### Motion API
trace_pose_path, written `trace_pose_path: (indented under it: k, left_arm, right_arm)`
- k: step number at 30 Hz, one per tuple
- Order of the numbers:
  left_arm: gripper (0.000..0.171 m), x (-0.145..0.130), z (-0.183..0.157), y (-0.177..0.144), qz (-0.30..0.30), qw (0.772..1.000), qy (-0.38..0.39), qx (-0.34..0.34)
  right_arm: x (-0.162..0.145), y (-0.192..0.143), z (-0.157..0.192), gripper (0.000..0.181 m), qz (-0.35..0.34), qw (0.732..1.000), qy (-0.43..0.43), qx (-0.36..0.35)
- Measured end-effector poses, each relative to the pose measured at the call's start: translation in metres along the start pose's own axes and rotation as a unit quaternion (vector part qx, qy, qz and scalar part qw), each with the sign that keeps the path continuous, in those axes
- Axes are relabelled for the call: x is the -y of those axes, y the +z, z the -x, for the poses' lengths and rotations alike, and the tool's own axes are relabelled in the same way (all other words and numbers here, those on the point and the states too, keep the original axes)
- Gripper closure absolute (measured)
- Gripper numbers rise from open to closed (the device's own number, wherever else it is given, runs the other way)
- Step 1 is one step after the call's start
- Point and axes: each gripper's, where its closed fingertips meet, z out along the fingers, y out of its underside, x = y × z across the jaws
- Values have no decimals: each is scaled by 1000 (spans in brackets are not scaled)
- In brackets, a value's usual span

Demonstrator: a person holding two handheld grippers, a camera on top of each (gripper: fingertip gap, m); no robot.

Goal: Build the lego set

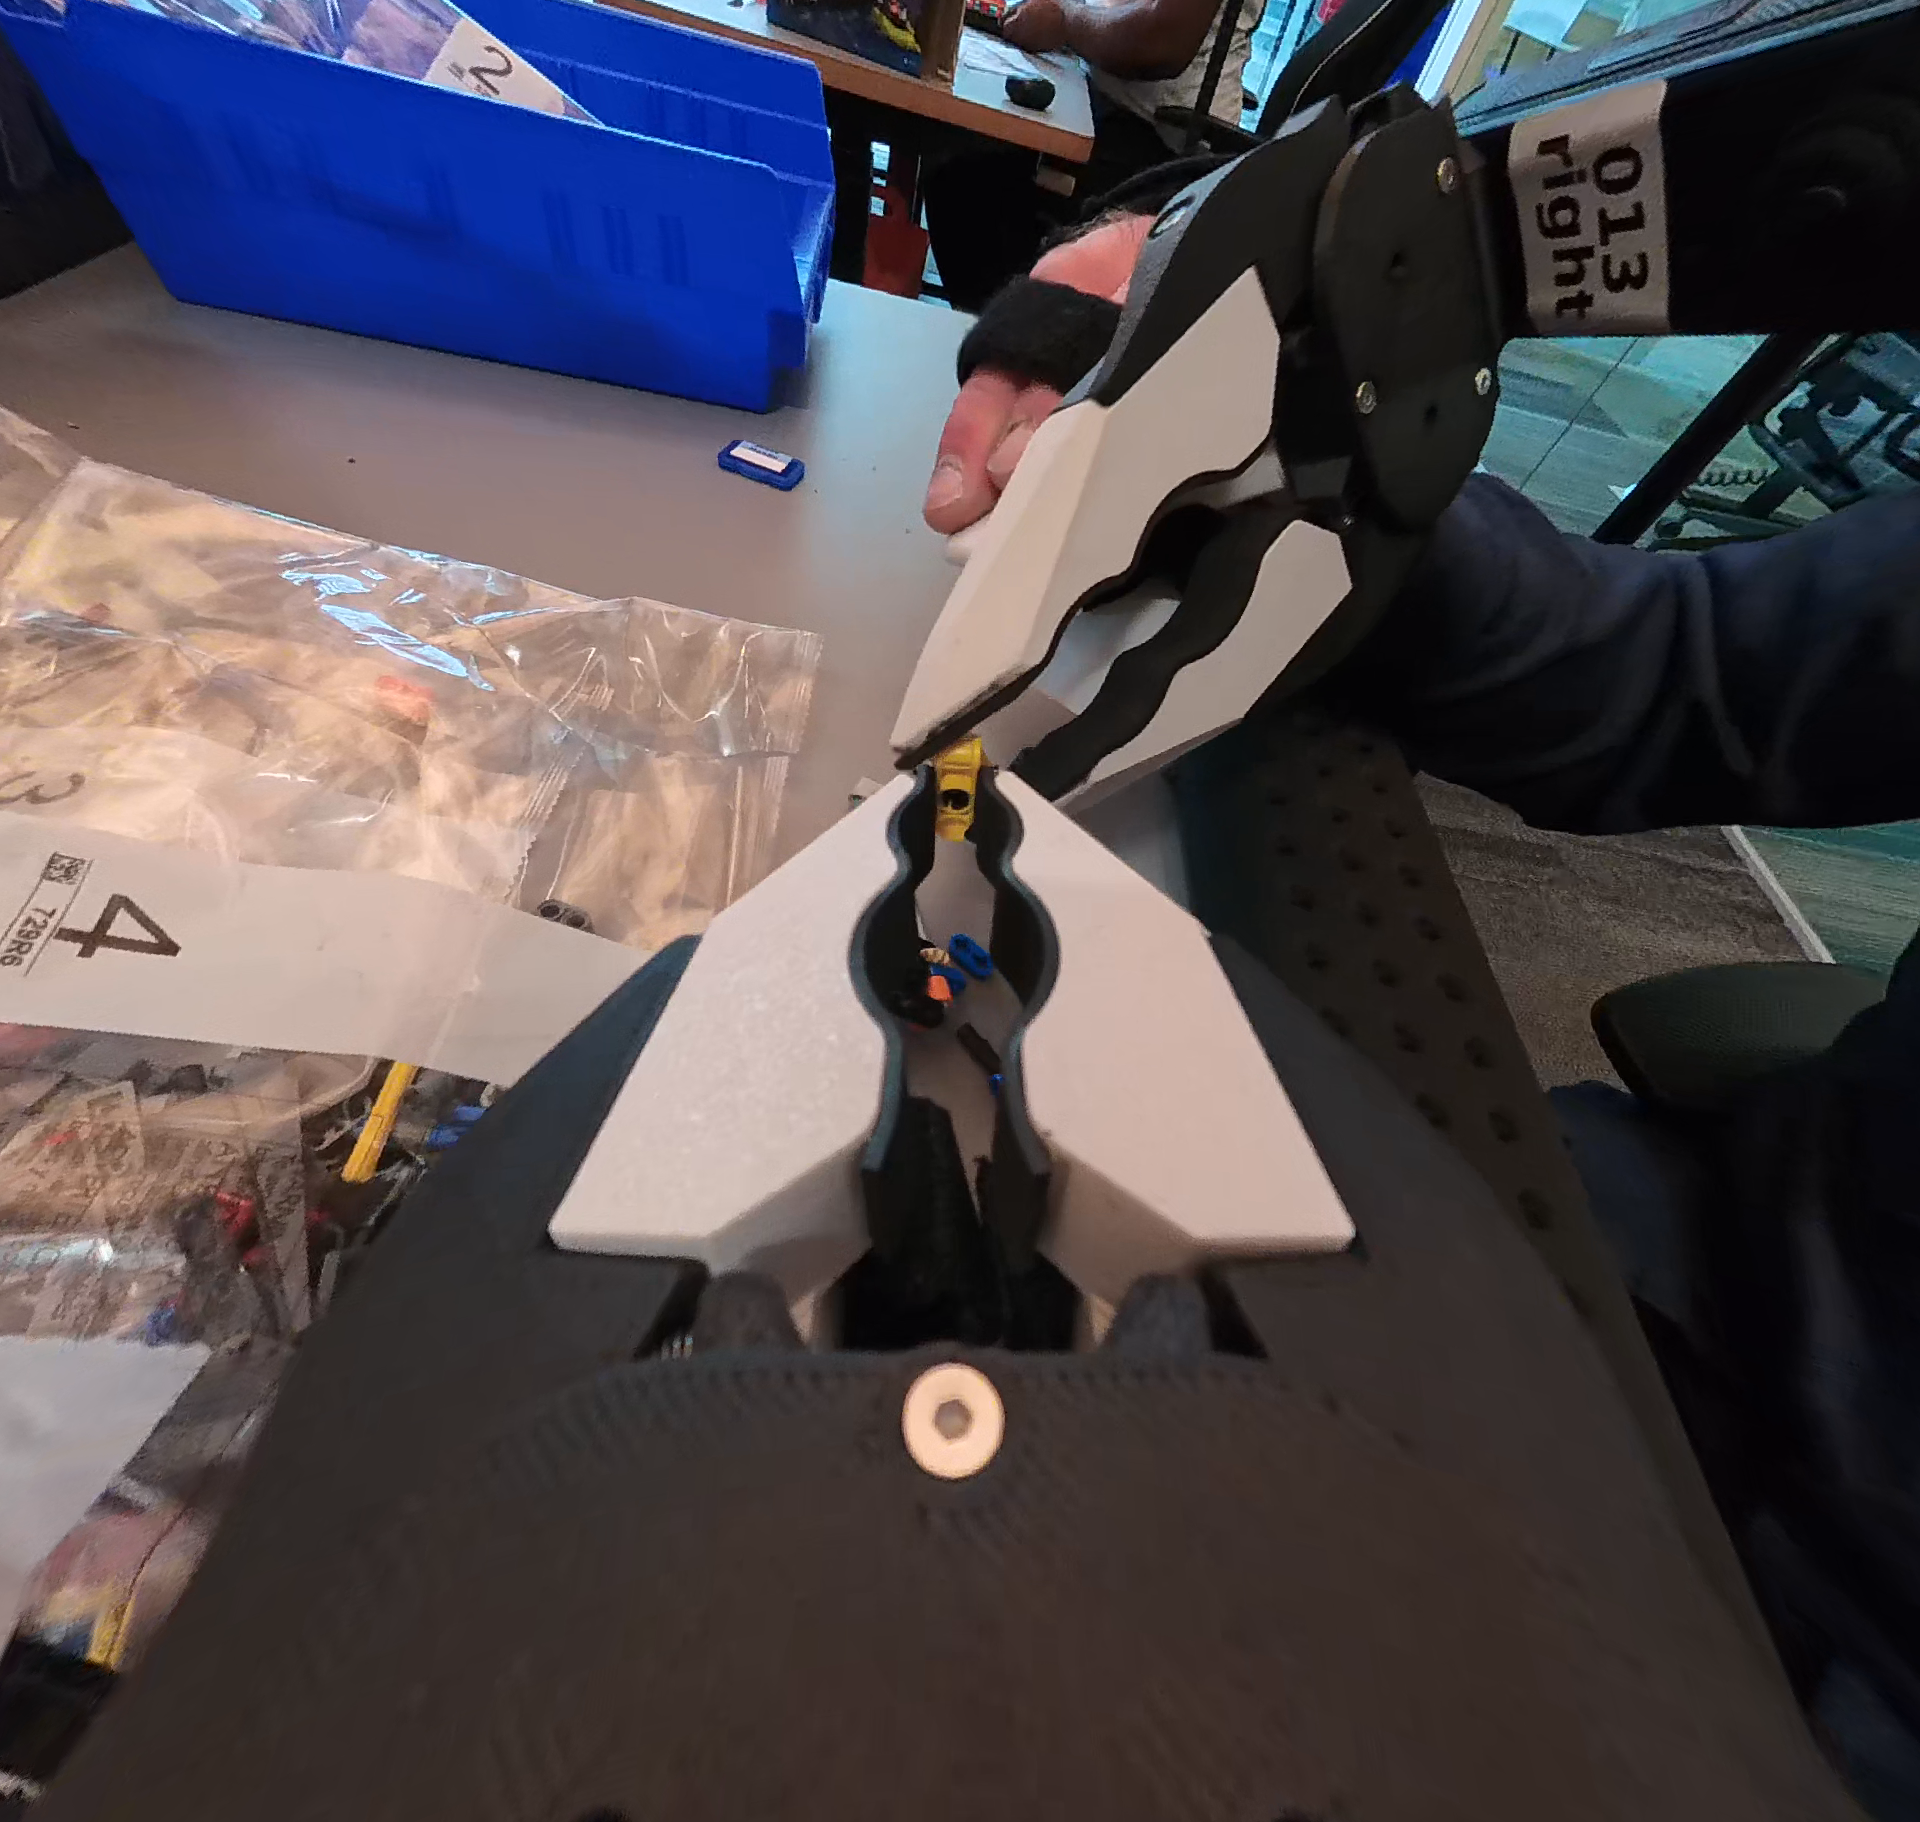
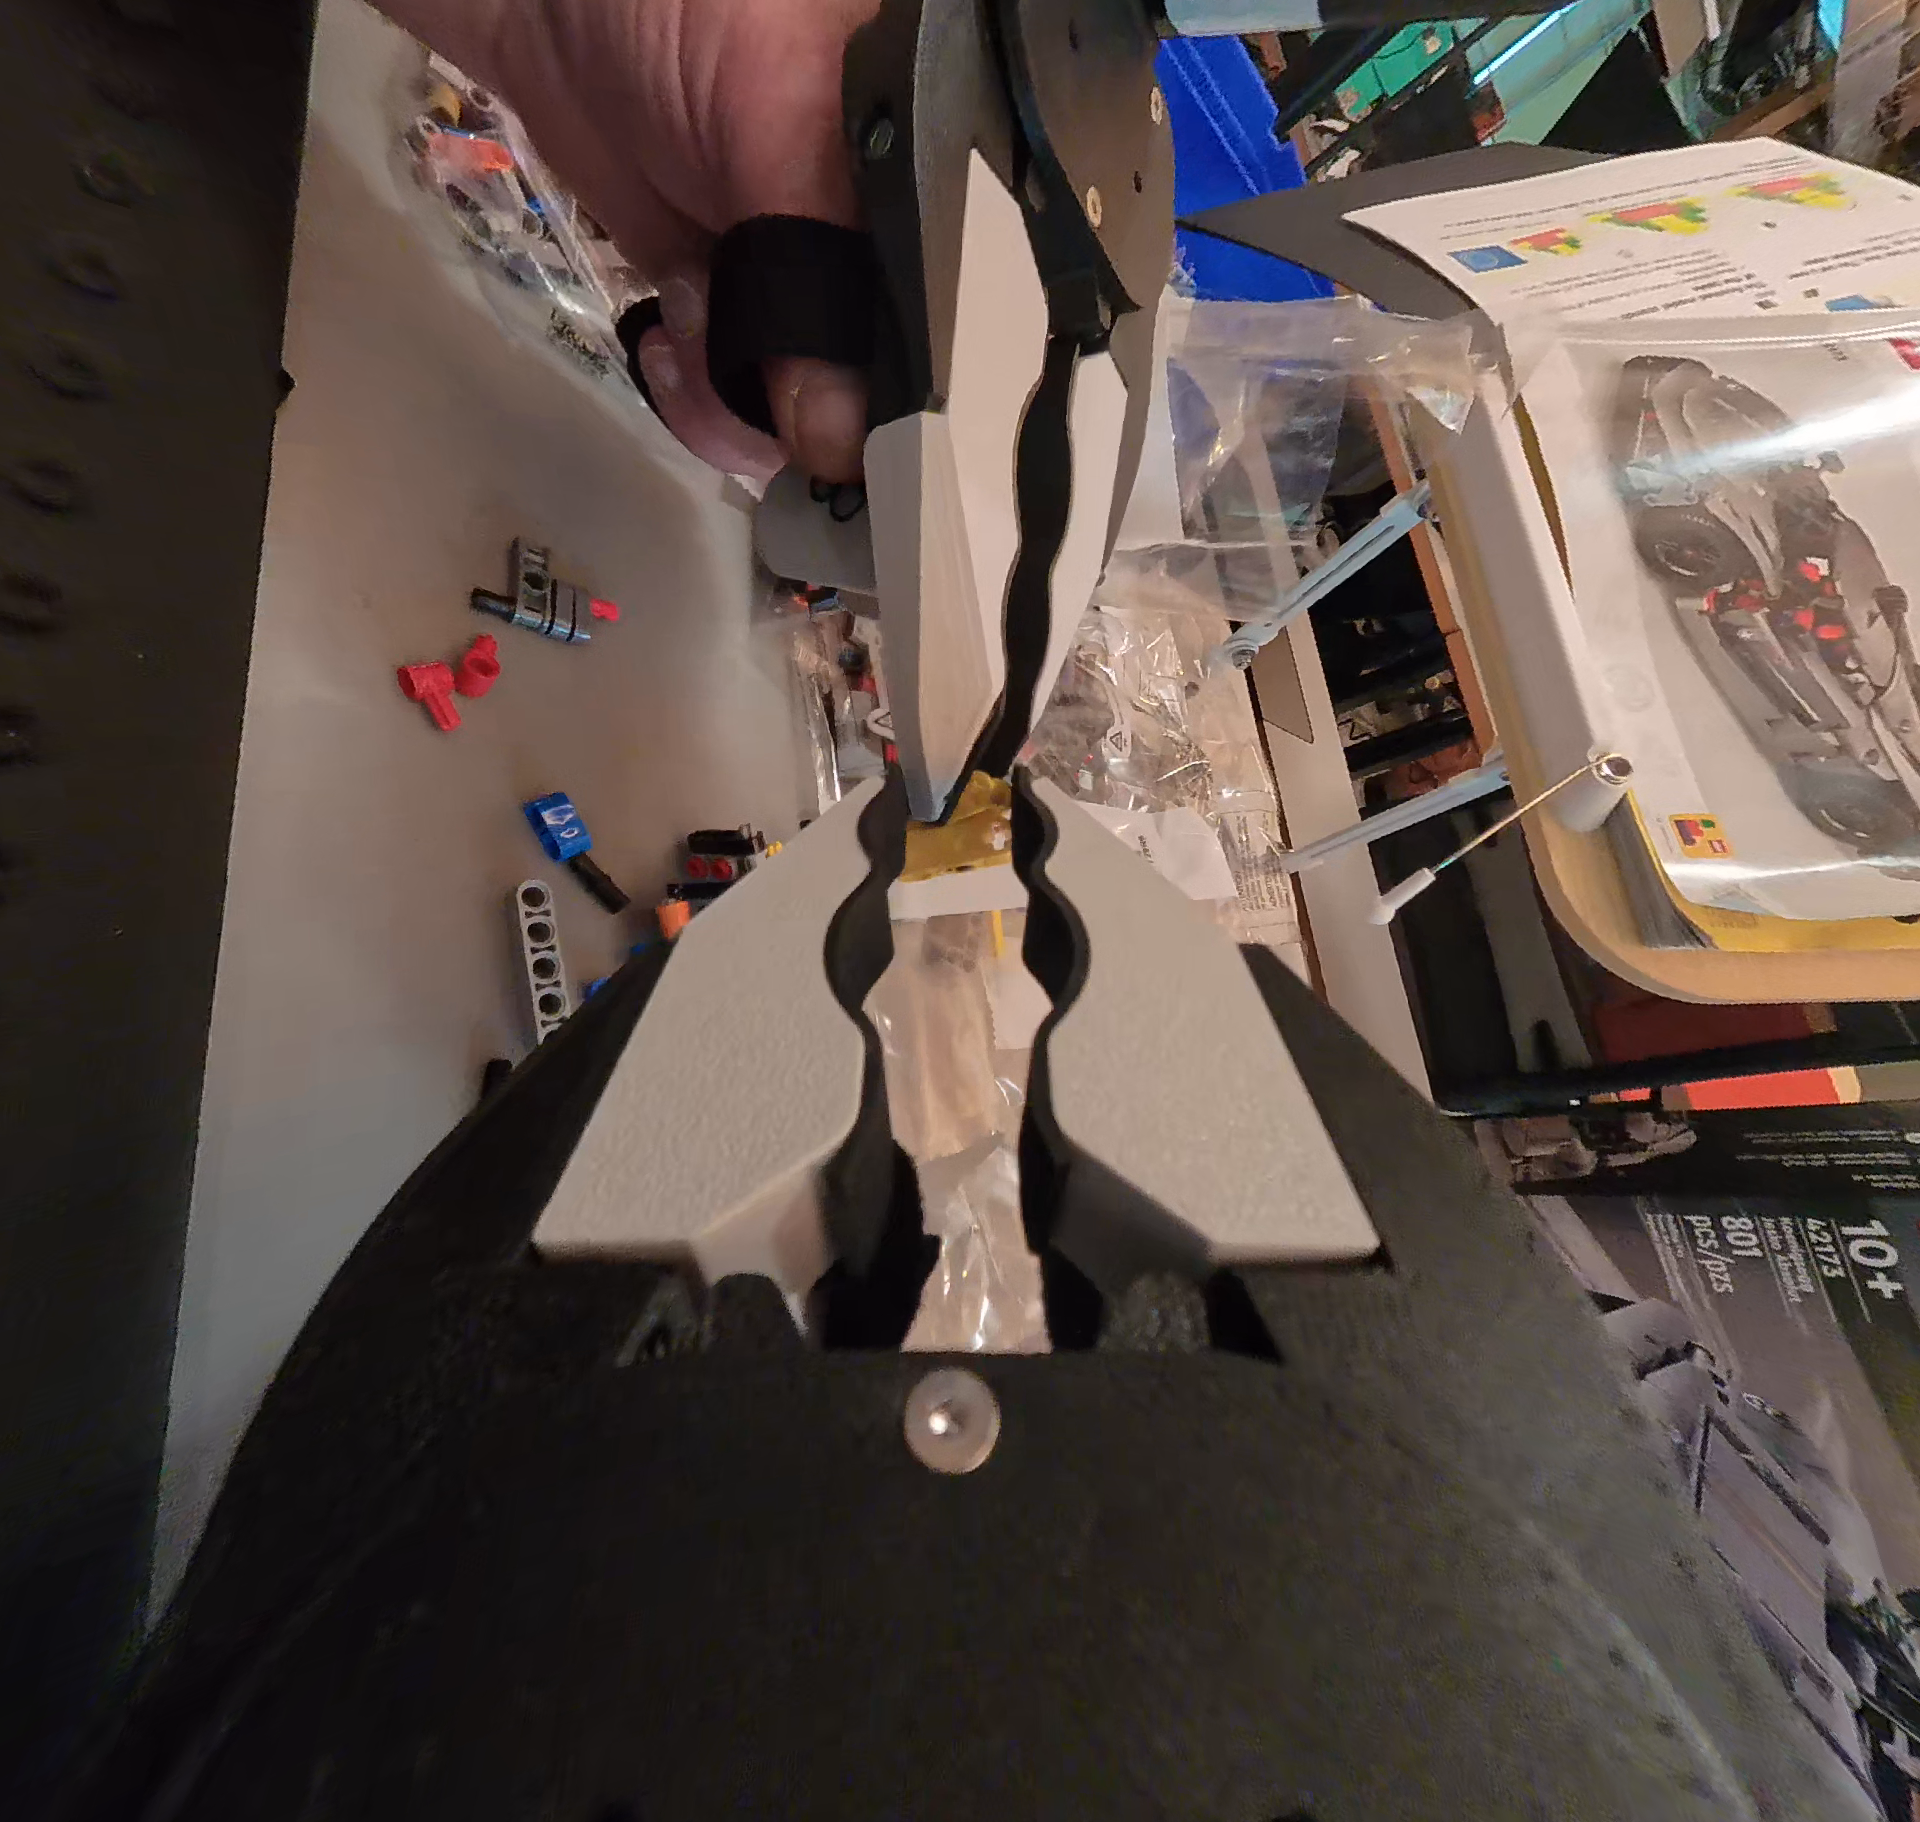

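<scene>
- Because every part has to stay within your reach, the grey worktop [image 1: 540, 401] carries everything, and its near strip is kept for loose parts.
- The blue bin [image 1: 416, 214] stands at the far edge of the worktop, probably as storage for a bag you do not need yet.
- The clear numbered bags [image 1: 395, 629] lie flat to your left, apparently so you can see what is inside without opening them.
- The instruction booklet [image 2: 1714, 577] is propped on a stand beside the worktop with its pages facing you, so you can check it while both hands are busy.
- Your left gripper [image 1: 956, 780] has its fingers drawn almost together, pinching the yellow piece by its lower end and leaving the upper end exposed.
- Your right gripper [image 2: 956, 785] meets it tip to tip at an angle. Its fingers are only narrowly parted and straddle that exposed end. I cannot tell whether they are pressing on it or just bracketing it.
- The grey beam [image 2: 542, 951], the red connectors [image 2: 447, 681] and the blue connector [image 2: 556, 825] lie apart from one another on the worktop, so each can be picked up singly.
- The yellow piece [image 1: 956, 798] is lifted clear of the worktop between the two sets of tips. You seem to be steadying it with one gripper while the other regrips it or seats something into it. I judge the build is at an early stage.
</scene>
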Motion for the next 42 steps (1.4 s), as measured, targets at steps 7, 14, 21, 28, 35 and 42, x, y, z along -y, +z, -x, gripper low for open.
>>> trace_pose_path:
  k: [7,14,21,28,35,42]
  left_arm:
    - [165,-2,7,-4,1,1000,-17,11]
    - [165,-9,10,1,23,999,-15,26]
    - [165,-3,15,-13,9,999,-18,44]
    - [165,-7,17,-18,19,999,-9,49]
    - [165,-18,21,-11,31,998,-29,40]
    - [165,-17,12,1,34,999,-31,21]
  right_arm:
    - [-16,3,-4,145,56,998,-26,-27]
    - [-22,11,0,158,106,991,-65,-40]
    - [-56,2,-10,160,183,979,-63,-56]
    - [-46,3,10,159,100,995,13,23]
    - [-53,8,22,146,89,988,95,84]
    - [-28,13,6,164,66,997,43,13]
